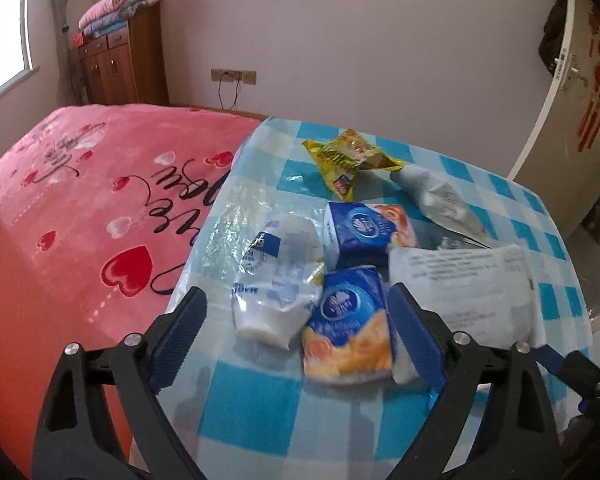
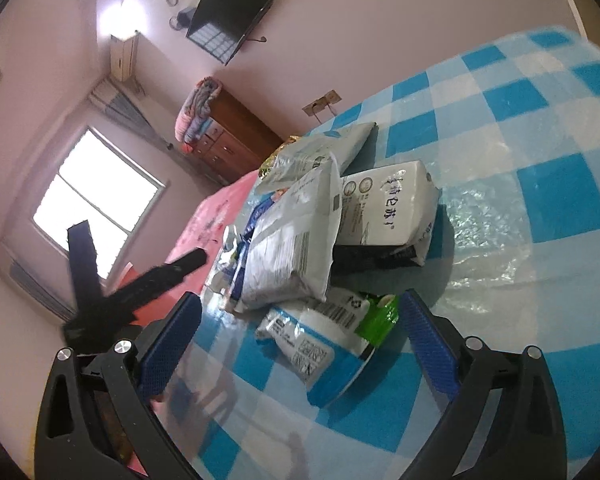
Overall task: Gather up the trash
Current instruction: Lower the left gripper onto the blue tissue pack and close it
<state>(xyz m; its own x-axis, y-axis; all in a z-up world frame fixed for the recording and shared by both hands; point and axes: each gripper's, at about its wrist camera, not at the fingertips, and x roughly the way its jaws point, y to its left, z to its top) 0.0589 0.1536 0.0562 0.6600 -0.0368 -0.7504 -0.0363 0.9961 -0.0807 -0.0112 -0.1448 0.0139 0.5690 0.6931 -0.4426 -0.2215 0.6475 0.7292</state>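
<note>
Left wrist: wrappers [image 1: 348,320] between spread fingers [image 1: 414,336].

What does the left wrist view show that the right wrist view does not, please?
Only the left wrist view: the open left gripper over a blue-and-orange packet, a second blue packet, a door.

Only the right wrist view: the open right gripper by a green-capped pouch, a white pack, an air conditioner.

Both: the checked cloth, grey bag, pink blanket, cabinet.
</note>
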